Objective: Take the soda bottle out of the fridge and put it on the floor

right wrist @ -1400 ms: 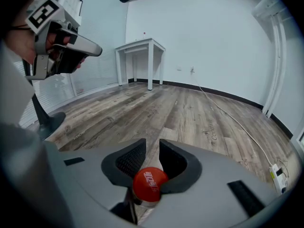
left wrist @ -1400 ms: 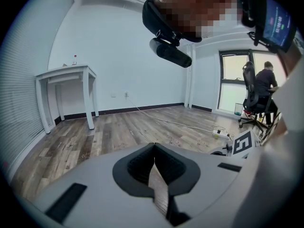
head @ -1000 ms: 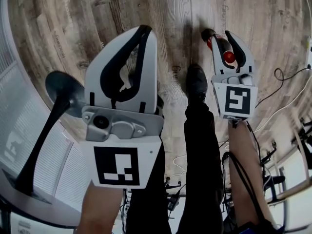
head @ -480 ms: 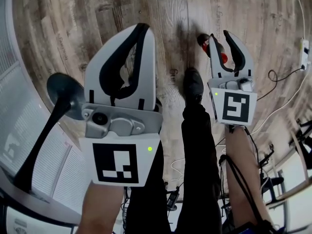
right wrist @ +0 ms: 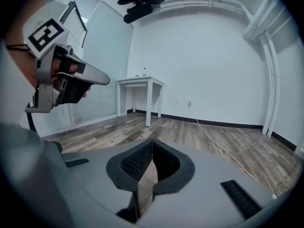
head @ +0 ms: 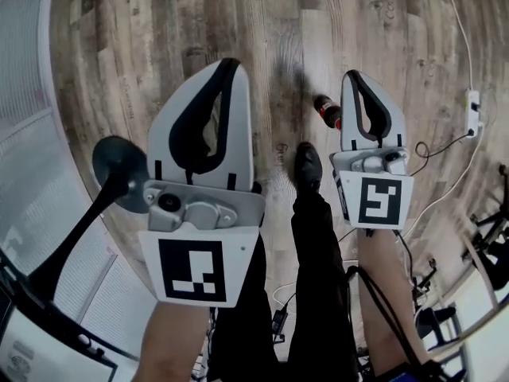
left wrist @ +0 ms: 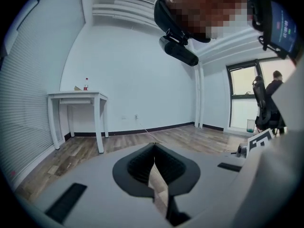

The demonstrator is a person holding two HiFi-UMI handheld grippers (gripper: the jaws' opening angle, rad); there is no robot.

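Head view: it is looking steeply down on a grey-brown wood-plank floor (head: 159, 22). Both claws are hanging above it, and the person's black shoe (head: 306, 165) is showing between them.
Task thing: the dark plastic soda bottle with a red label (head: 325, 108) is resting on the floor just left of the right claw's tips, partly hidden behind them. It seems to be standing upright with its cap pointing far, though the steep angle is making that hard to confirm.
Right claw: the white two-jaw right claw (head: 355, 78) is carrying nothing. Its jaws have just been closing and are pressing together on empty air. The right gripper view is showing only floor beyond the dark ribbed pads (right wrist: 137, 163).
Left claw: the matching white left claw (head: 228, 66) is likewise pressed together and empty. It is idling to the left, probably because one claw is enough for a bottle.
Why so: no jaw is gripping the bottle and it is sitting free, so the putting-down looks done. The closed jaws are likely just a resting posture.
Missing: the fridge is not showing in any view.
Surroundings: a black round-based stand (head: 119, 161) is leaning in at near left, and a white power strip (head: 473, 106) is lying at far right. A white desk (left wrist: 78, 97) is standing against the far wall.
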